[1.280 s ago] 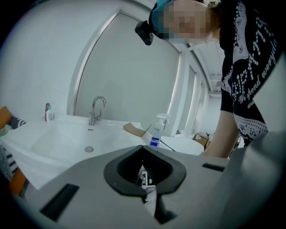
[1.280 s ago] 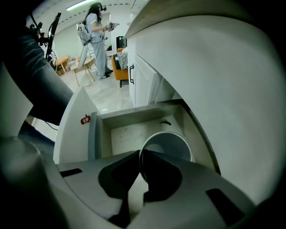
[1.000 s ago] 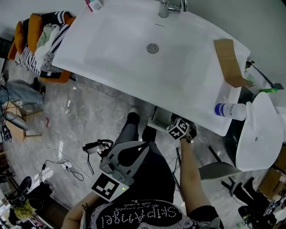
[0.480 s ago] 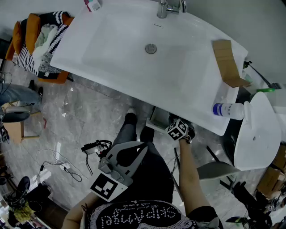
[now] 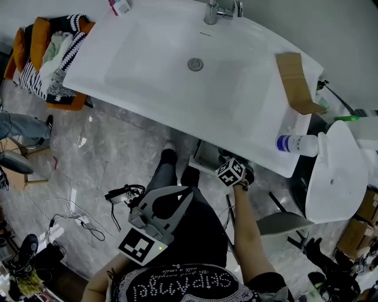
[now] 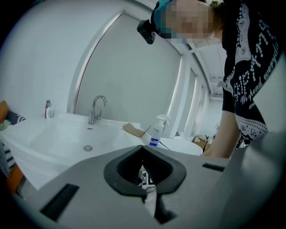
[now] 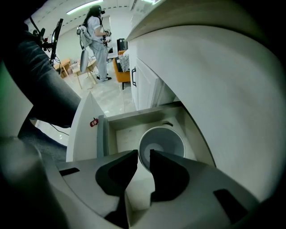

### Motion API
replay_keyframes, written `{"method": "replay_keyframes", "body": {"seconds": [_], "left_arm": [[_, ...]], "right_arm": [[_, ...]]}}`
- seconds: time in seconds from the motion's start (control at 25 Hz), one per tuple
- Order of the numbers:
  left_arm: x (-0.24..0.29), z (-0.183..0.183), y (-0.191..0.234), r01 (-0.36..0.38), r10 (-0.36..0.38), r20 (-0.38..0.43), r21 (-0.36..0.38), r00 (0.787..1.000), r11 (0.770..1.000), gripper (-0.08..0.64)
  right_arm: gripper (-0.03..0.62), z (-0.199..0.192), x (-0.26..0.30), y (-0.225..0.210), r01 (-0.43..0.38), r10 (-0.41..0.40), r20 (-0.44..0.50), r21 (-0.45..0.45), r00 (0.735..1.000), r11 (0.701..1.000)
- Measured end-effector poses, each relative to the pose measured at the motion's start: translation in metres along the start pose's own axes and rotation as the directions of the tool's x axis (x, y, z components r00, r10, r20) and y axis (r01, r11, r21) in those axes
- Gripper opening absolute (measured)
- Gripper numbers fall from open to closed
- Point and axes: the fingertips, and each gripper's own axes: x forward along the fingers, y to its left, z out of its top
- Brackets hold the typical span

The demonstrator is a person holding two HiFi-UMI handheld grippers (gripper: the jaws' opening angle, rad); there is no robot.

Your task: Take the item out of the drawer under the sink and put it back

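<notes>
Steeply downward, right gripper [image 7: 143,155] above the bowl [image 7: 161,142], jaws just parted, nothing between; left gripper's [image 6: 143,150] jaws together.

The place is a bathroom set-up inside a cluttered work space. A white sink [image 5: 147,59] has a chrome tap [image 5: 215,10] at its back edge, a spray bottle [image 5: 295,143] at its right edge and a drawer [image 7: 134,118] beneath. Loose cables [image 5: 82,219] and a cardboard box [image 5: 356,235] lie on the marble floor [image 5: 118,153].

Grey round bowl [image 7: 161,144], upright, mouth up, empty, resting on the floor of the open drawer [image 7: 119,133], toward its right side, drawer white with pale inside, pulled out beneath the white sink [image 5: 177,76]
</notes>
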Motion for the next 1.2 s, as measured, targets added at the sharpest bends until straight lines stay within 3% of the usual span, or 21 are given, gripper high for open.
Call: {"method": "replay_keyframes", "body": {"seconds": [0.36,0.48,0.56,0.88,1.2], "left_arm": [[0.001,0.006,-0.001,-0.003,0.005,0.051,-0.039,0.999,0.999,0.003],[0.001,0.008,-0.002,-0.002,0.004,0.067,-0.042,0.998,0.999,0.003],[0.000,0.009,-0.001,-0.007,0.011,0.081,-0.047,0.997,0.999,0.003],[0.000,0.017,0.003,-0.029,0.037,0.121,-0.070,0.992,0.997,0.003],[0.007,0.023,0.001,-0.018,0.028,0.150,-0.065,0.988,0.998,0.003]], "right_arm": [[0.077,0.008,-0.031,0.006,0.044,-0.046,0.082,0.034,0.996,0.998],[0.075,0.013,-0.047,-0.002,0.081,-0.094,0.129,0.104,0.987,0.991],[0.030,0.017,-0.059,-0.006,0.102,-0.131,0.169,0.171,0.977,0.980],[0.017,0.025,-0.099,0.004,0.091,-0.179,0.258,0.318,0.949,0.944],[0.017,0.030,-0.129,0.021,0.060,-0.185,0.326,0.358,0.927,0.932]]}}
